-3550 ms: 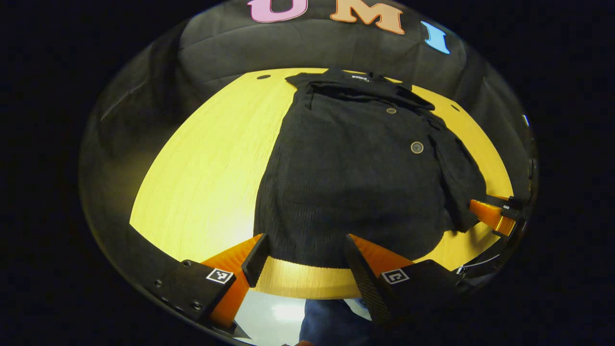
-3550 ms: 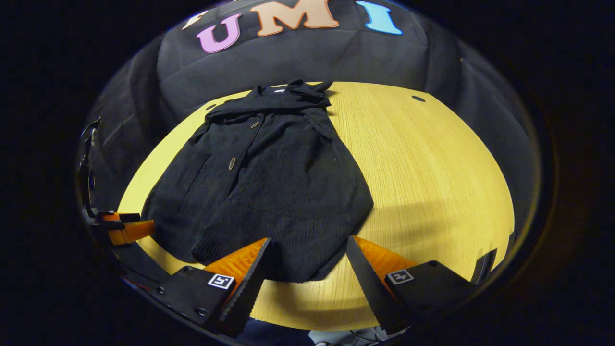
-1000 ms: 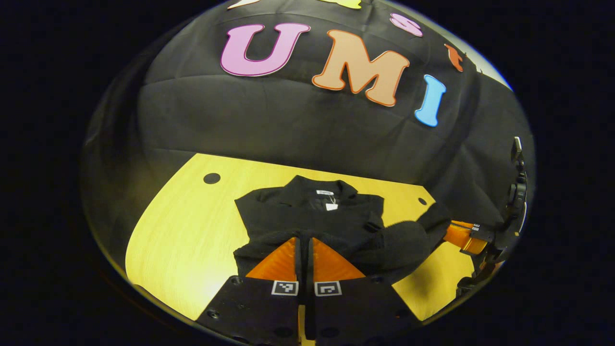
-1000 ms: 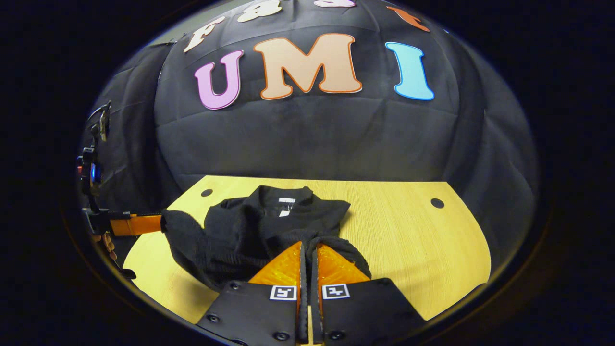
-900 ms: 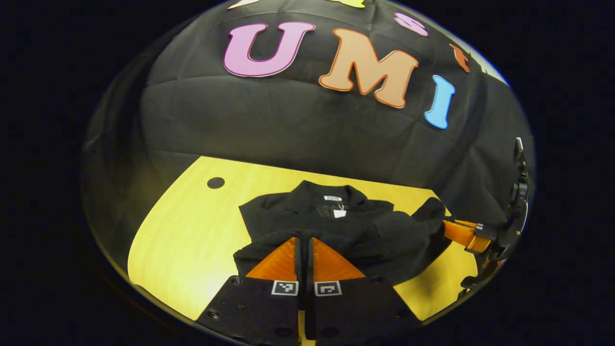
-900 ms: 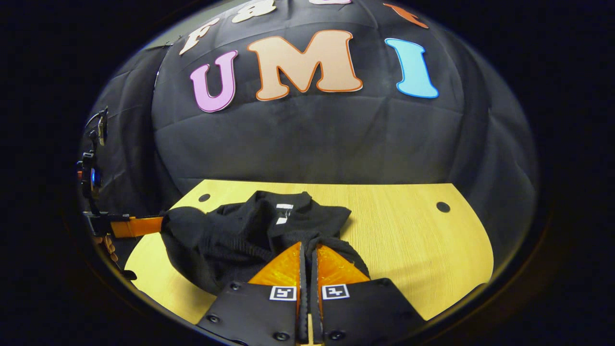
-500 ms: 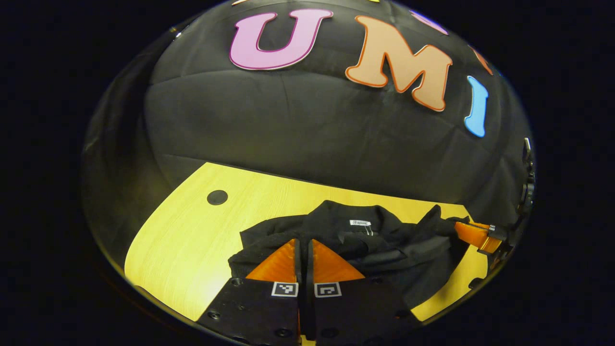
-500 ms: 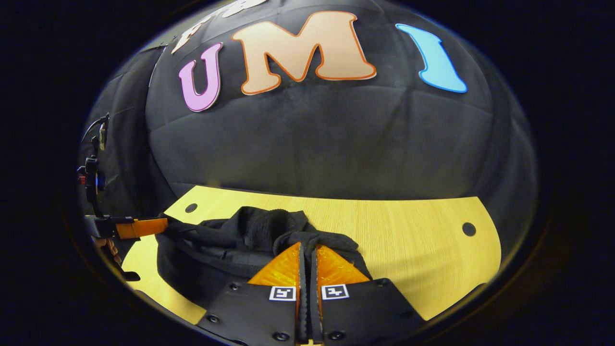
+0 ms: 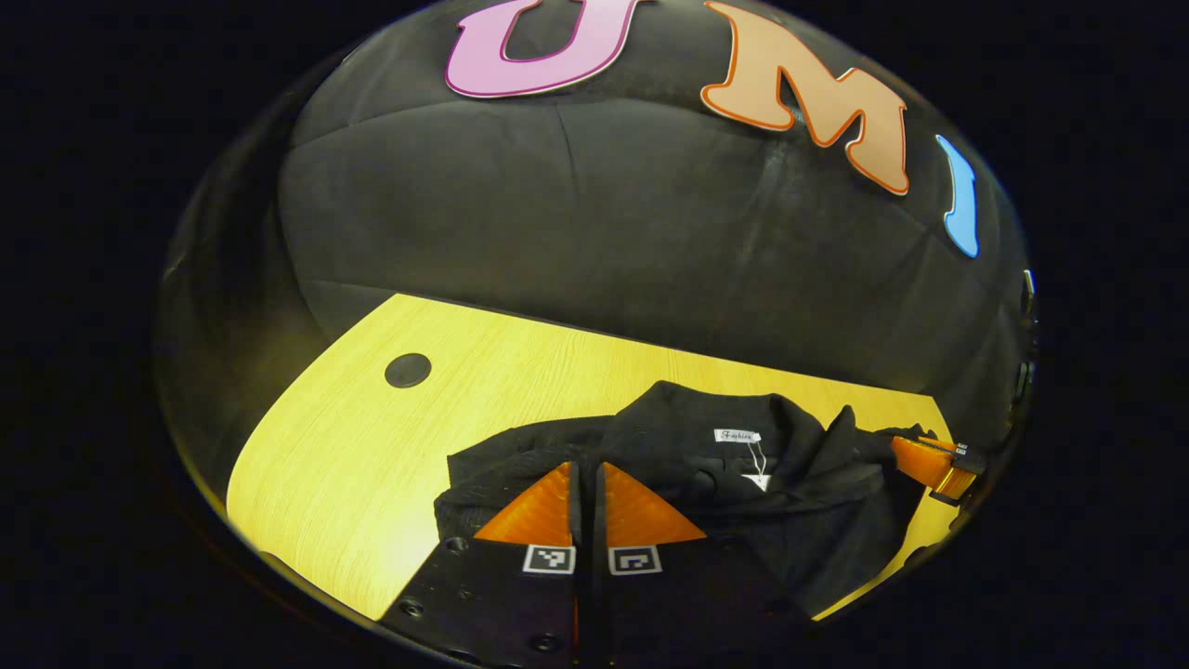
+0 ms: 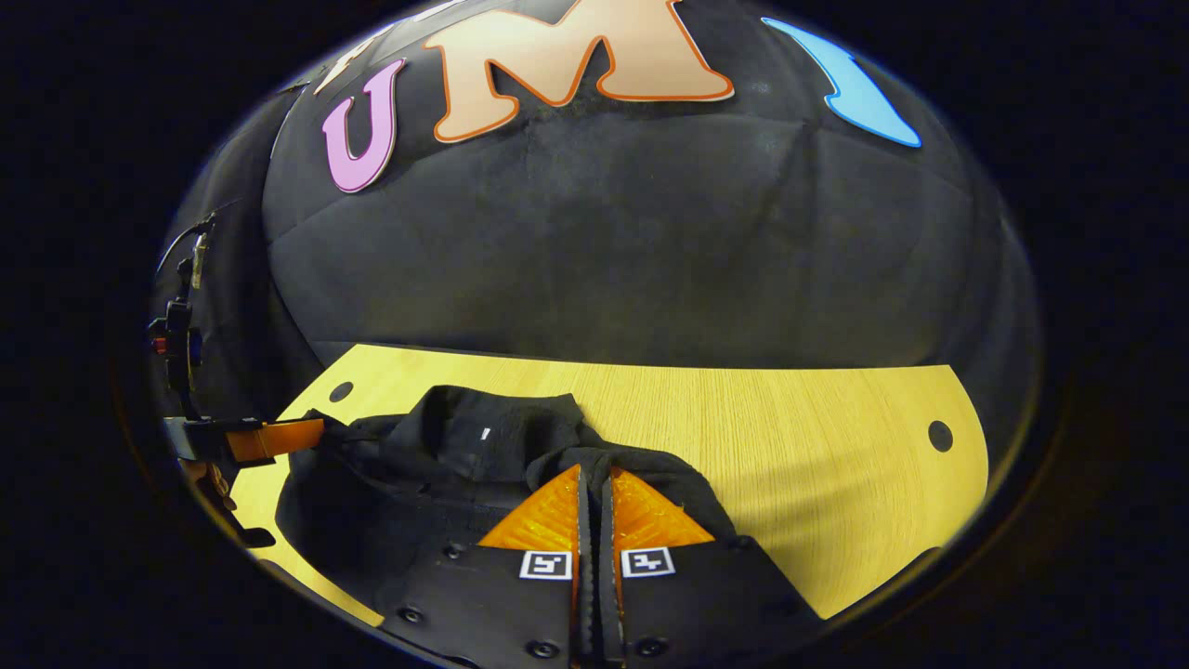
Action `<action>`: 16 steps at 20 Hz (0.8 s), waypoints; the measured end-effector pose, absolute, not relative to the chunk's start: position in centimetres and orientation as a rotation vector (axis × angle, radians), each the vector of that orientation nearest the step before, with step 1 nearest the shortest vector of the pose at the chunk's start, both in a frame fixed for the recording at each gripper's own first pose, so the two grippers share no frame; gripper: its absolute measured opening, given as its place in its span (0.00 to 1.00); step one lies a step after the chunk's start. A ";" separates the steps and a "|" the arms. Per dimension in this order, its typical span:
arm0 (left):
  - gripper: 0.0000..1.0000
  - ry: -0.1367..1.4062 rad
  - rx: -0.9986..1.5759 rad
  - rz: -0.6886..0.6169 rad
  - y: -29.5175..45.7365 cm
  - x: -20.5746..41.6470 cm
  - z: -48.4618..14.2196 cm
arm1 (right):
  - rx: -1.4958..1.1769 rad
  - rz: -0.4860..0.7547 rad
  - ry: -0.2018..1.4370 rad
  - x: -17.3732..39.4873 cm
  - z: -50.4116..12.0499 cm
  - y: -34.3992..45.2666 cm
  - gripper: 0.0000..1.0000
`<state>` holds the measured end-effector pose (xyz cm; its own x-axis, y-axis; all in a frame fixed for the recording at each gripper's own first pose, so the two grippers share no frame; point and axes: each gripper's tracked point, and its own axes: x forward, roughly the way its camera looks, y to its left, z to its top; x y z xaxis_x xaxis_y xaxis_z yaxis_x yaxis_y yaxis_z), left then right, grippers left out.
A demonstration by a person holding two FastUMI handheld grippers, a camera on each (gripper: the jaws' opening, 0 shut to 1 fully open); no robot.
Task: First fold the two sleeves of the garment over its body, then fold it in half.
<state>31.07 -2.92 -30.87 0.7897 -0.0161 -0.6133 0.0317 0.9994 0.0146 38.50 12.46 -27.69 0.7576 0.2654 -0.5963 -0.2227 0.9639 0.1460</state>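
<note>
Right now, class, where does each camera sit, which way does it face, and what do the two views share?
Left gripper view: rides on the left gripper, low over the wooden table, facing the booth wall; its own fingers are closed on the black garment; the right gripper shows at far right.
Right gripper view: rides on the right gripper, facing the same wall; its fingers pinch the garment's hem; the left gripper and a hand show at far left.
Shared: garment, table, wall, each other's gripper.
</note>
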 end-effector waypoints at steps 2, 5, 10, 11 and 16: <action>0.22 0.659 0.017 -0.018 -2.7 31.2 -31.1 | 0.073 0.264 0.676 38.0 -27.6 12.3 0.11; 0.76 0.641 0.009 0.005 -1.9 31.1 -30.4 | 0.065 0.255 0.671 37.5 -27.1 11.7 0.73; 0.95 0.617 -0.018 0.004 -1.2 29.5 -27.1 | 0.083 0.218 0.608 35.8 -24.0 10.5 0.99; 0.95 0.611 -0.025 0.001 -1.1 29.0 -26.2 | 0.092 0.214 0.599 35.2 -23.1 10.2 1.00; 0.96 0.490 -0.074 -0.045 -0.8 25.2 -18.8 | 0.114 0.185 0.484 29.2 -17.7 9.2 1.00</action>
